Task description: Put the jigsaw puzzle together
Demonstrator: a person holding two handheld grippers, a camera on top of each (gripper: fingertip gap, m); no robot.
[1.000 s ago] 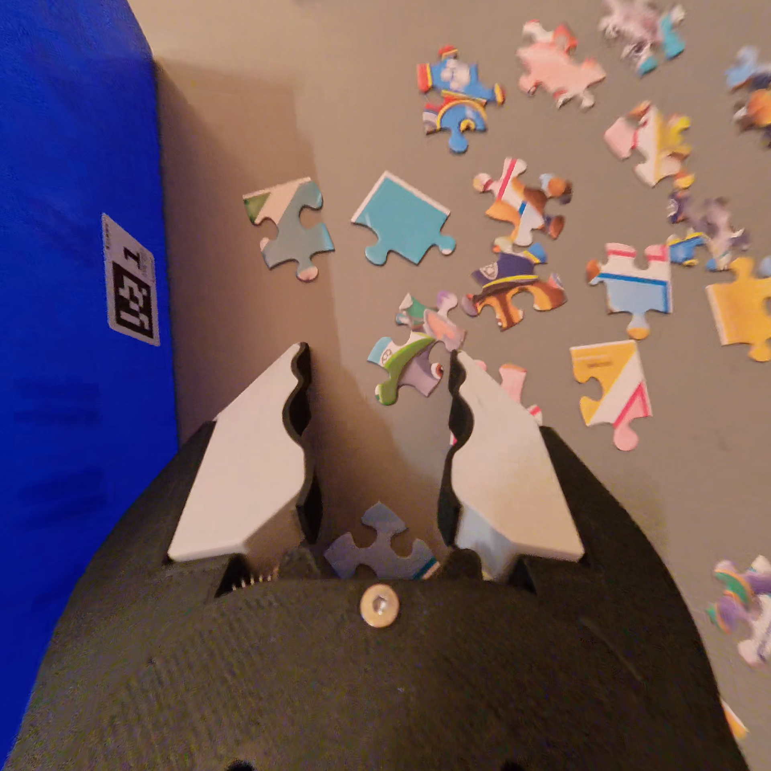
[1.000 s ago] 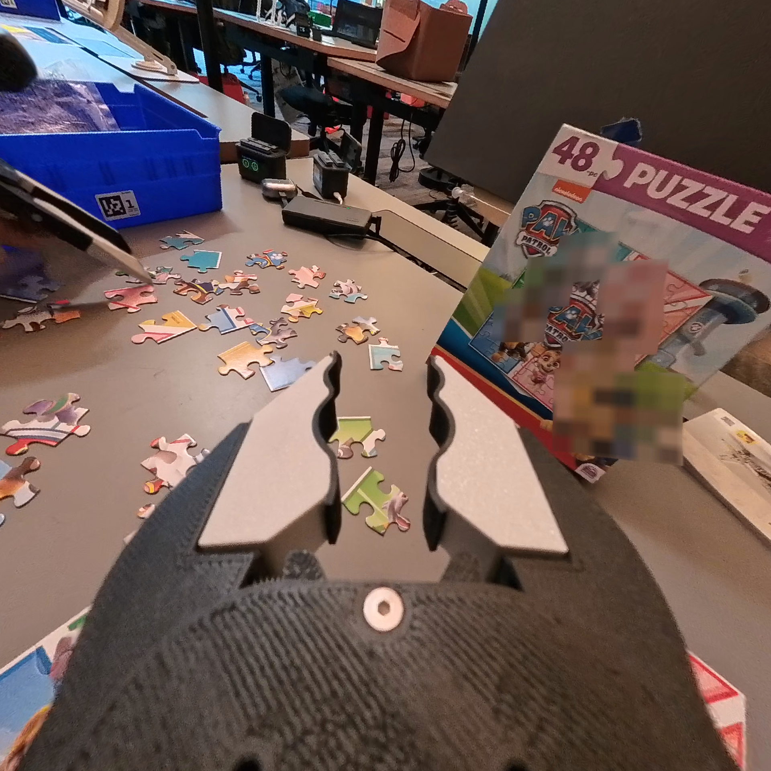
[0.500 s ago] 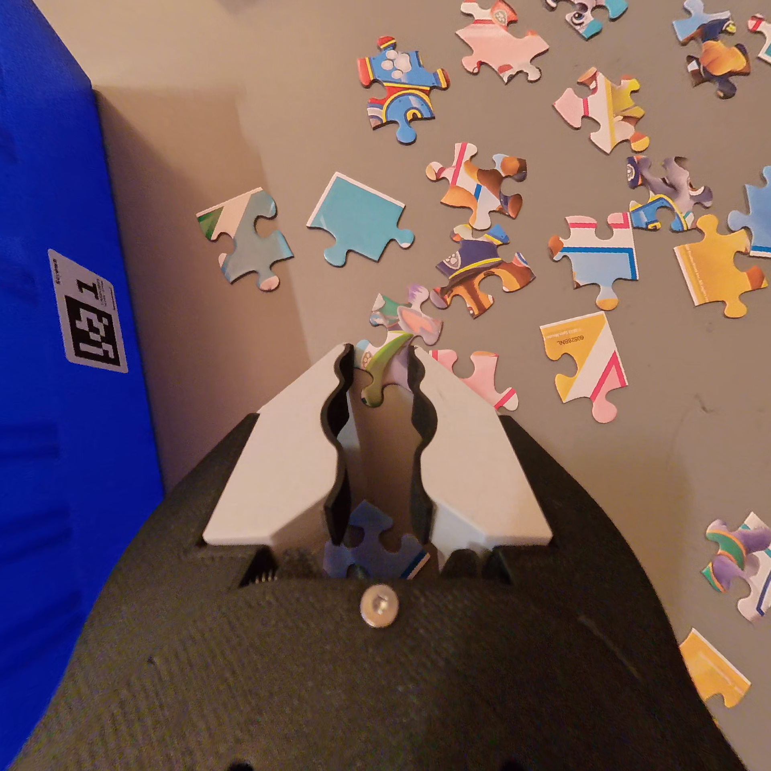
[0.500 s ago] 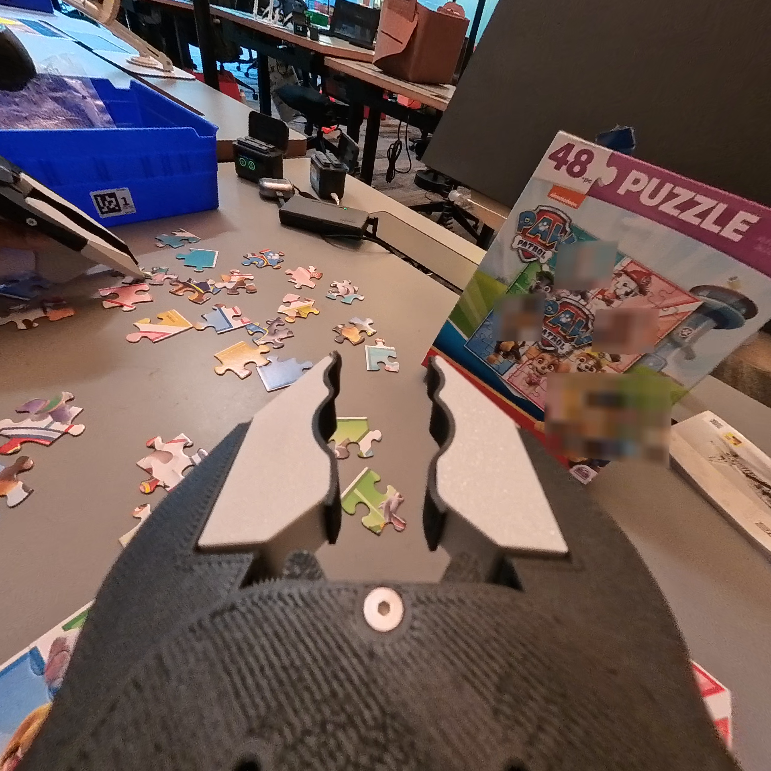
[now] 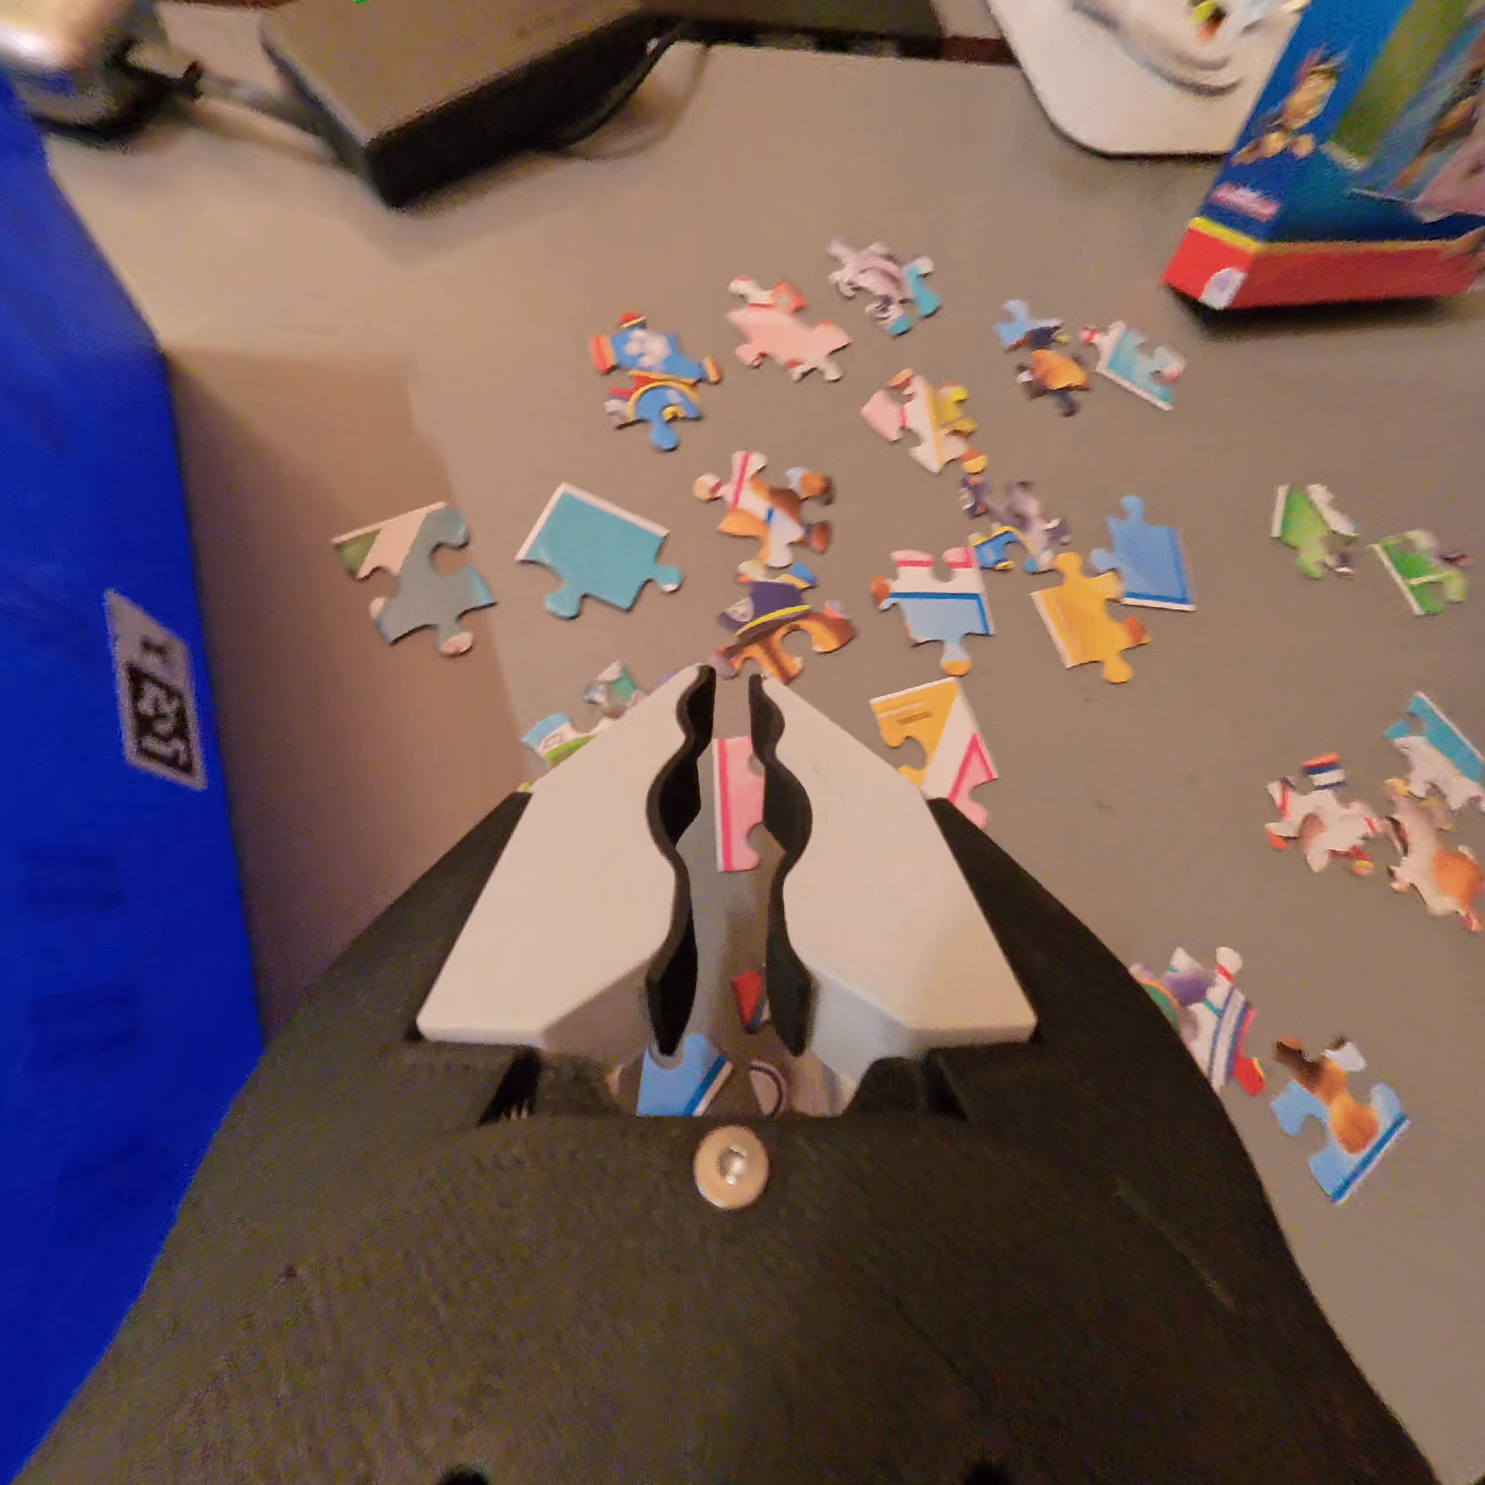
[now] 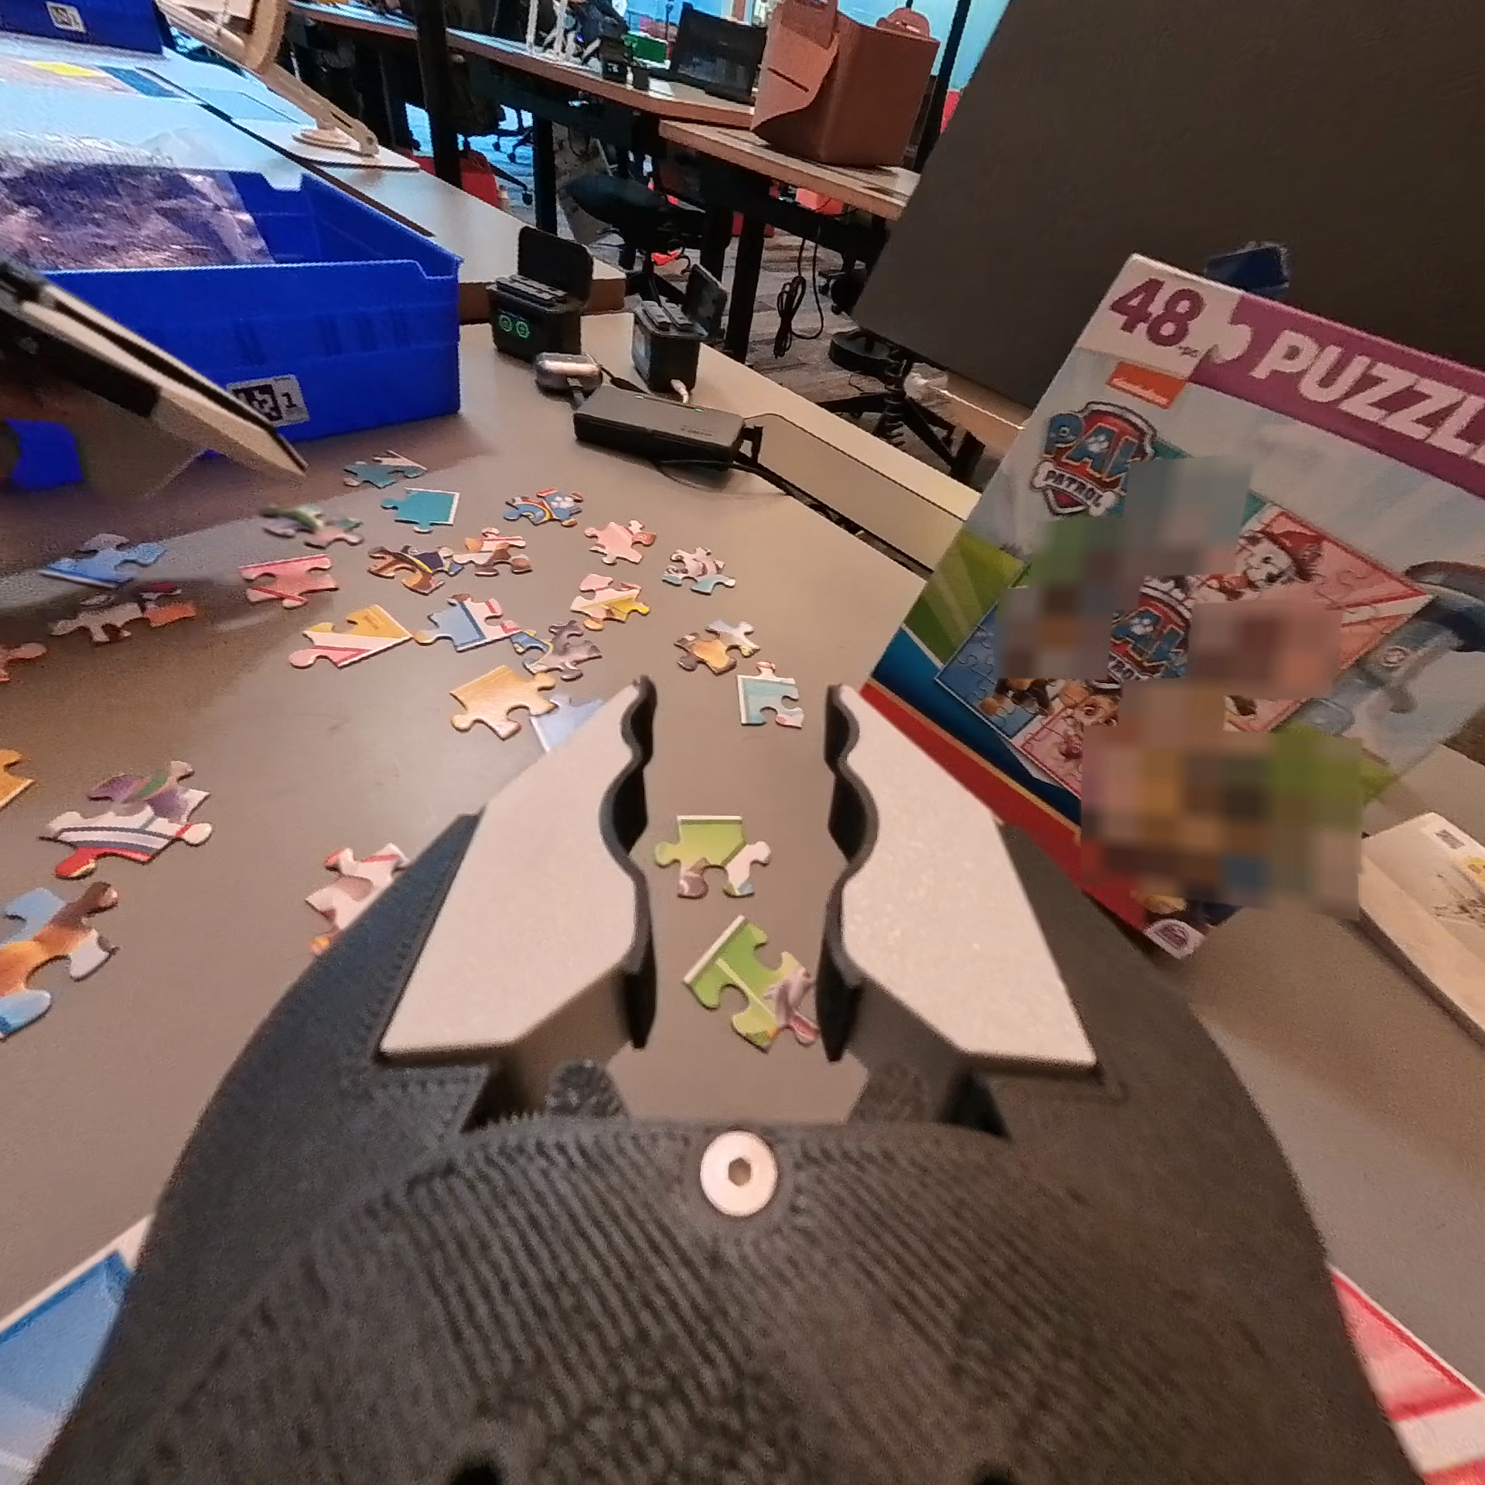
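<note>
My left gripper (image 5: 730,683) hovers over a grey table (image 5: 803,201) strewn with puzzle pieces. Its fingers stand almost together with only a narrow slit, and nothing shows between the pads. A green and purple piece (image 5: 562,727) lies on the table just left of the left finger. A pink striped piece (image 5: 735,803) shows on the table through the slit. The right wrist view shows this gripper's tip (image 6: 241,438) above the green and purple piece (image 6: 309,521). My right gripper (image 6: 739,699) is open and empty above two green pieces (image 6: 711,856) on the table.
A blue bin (image 5: 80,643) stands close on the left of the left gripper. A puzzle box (image 6: 1205,603) stands upright at the right. A black power brick (image 6: 659,422) and chargers lie at the table's far edge. Several loose pieces cover the middle. Spacing between my two grippers at the tips: around 30 cm. My left gripper is the nearer one to the pink striped piece (image 5: 735,803): about 5 cm, against 30 cm. Look for it in the right wrist view (image 6: 283,565) too.
My left fingers closed around the green and purple piece, then came nearly together and rose. The piece now lies beside the left finger, out of the grasp. The right gripper barely moved.
</note>
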